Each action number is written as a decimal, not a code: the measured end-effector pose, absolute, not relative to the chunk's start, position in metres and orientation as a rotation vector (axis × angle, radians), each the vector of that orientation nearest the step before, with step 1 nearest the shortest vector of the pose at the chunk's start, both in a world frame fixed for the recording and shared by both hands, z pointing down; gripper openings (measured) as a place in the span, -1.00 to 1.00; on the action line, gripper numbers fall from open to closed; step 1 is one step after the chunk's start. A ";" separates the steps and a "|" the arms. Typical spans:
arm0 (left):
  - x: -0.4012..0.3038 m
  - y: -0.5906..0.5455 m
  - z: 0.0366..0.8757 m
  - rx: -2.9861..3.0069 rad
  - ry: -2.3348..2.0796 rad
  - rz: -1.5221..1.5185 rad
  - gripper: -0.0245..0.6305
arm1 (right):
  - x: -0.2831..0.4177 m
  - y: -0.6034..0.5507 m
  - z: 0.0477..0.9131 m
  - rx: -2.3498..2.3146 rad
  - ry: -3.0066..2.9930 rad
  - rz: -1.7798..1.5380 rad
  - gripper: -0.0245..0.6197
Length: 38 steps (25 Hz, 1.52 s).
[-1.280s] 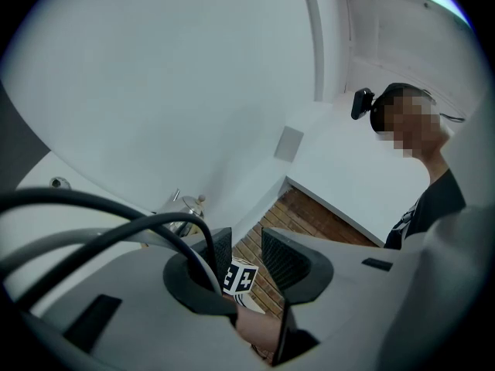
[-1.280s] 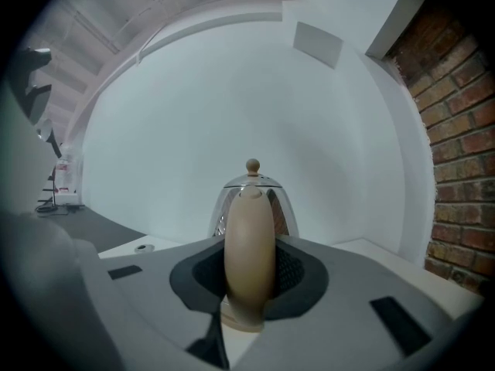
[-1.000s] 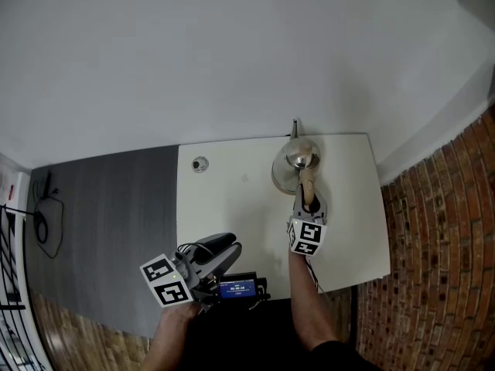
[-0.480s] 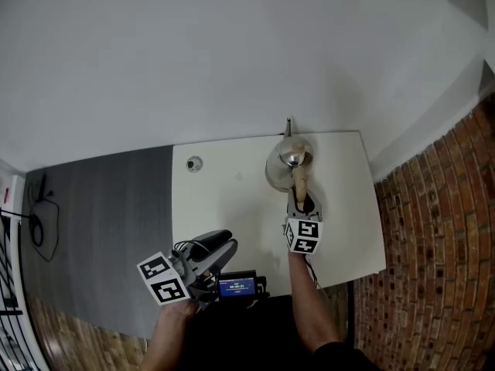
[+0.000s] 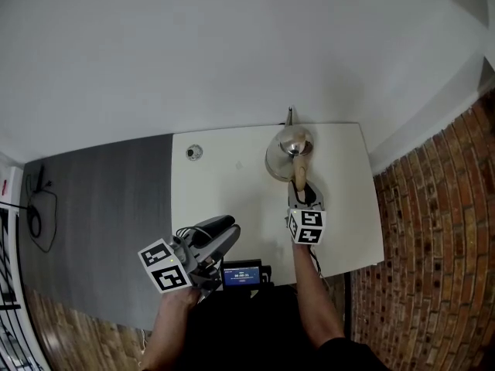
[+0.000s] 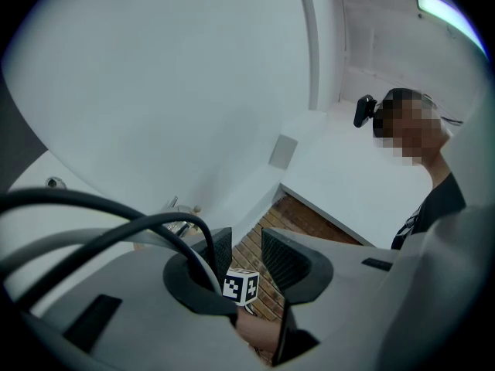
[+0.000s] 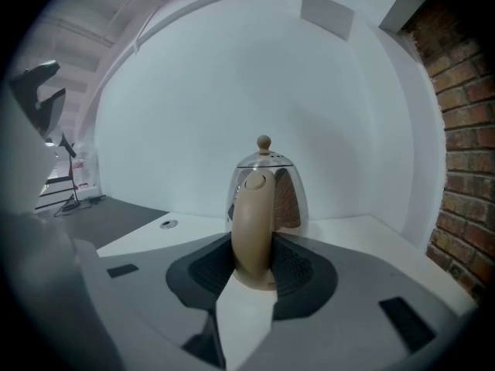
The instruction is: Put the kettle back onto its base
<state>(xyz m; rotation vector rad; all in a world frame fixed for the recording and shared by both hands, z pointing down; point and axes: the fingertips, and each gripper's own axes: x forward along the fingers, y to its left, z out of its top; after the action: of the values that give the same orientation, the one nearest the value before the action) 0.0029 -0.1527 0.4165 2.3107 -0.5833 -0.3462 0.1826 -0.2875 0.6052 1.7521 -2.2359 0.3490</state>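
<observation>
A shiny steel kettle (image 5: 285,153) (image 7: 285,185) with a knobbed lid stands upright at the back of the white table (image 5: 224,199). Whatever it stands on is hidden under it. Its beige handle (image 7: 252,221) (image 5: 300,175) points toward me. My right gripper (image 5: 302,194) (image 7: 253,260) has that handle between its jaws, which are opening; the pads no longer seem to press on it. My left gripper (image 5: 215,234) (image 6: 246,250) hovers over the table's near left part, open with nothing between its fingers.
A small round fitting (image 5: 193,152) sits in the table's back left corner. A black device with a blue screen (image 5: 241,273) lies at the near edge. A brick wall (image 5: 433,230) stands to the right and dark flooring (image 5: 93,215) to the left.
The kettle keeps its spot at the back of the table and my right gripper stays at its handle. My left gripper has barely shifted; the head view drifted slightly.
</observation>
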 end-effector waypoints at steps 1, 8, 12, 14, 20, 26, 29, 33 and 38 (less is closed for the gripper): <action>0.003 -0.153 0.416 2.311 -0.585 -0.348 -0.57 | 0.182 -0.288 0.605 1.753 -2.235 0.347 -0.58; 0.004 -0.154 0.416 2.308 -0.587 -0.355 -0.57 | 0.175 -0.295 0.606 1.748 -2.252 0.334 -0.57; 0.009 -0.154 0.417 2.308 -0.585 -0.355 -0.57 | 0.170 -0.302 0.607 1.767 -2.245 0.353 -0.57; 0.012 -0.154 0.418 2.308 -0.584 -0.354 -0.57 | 0.168 -0.304 0.607 1.773 -2.244 0.362 -0.57; 0.019 -0.156 0.418 2.303 -0.602 -0.360 -0.57 | 0.167 -0.305 0.608 1.721 -2.276 0.342 -0.57; 0.026 -0.158 0.419 2.297 -0.640 -0.369 -0.57 | 0.170 -0.305 0.609 1.665 -2.311 0.326 -0.57; 0.030 -0.160 0.421 2.287 -0.668 -0.372 -0.57 | 0.168 -0.307 0.609 1.647 -2.330 0.336 -0.57; 0.039 -0.159 0.420 2.283 -0.701 -0.373 -0.57 | 0.168 -0.307 0.609 1.622 -2.349 0.349 -0.57; 0.042 -0.154 0.421 2.273 -0.774 -0.375 -0.57 | 0.169 -0.297 0.606 1.577 -2.421 0.425 -0.48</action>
<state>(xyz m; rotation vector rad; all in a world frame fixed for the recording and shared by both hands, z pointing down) 0.0419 -0.1543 0.4215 2.2725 -0.7735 -0.3749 0.1687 -0.2965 0.6058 1.5769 -2.4210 0.4252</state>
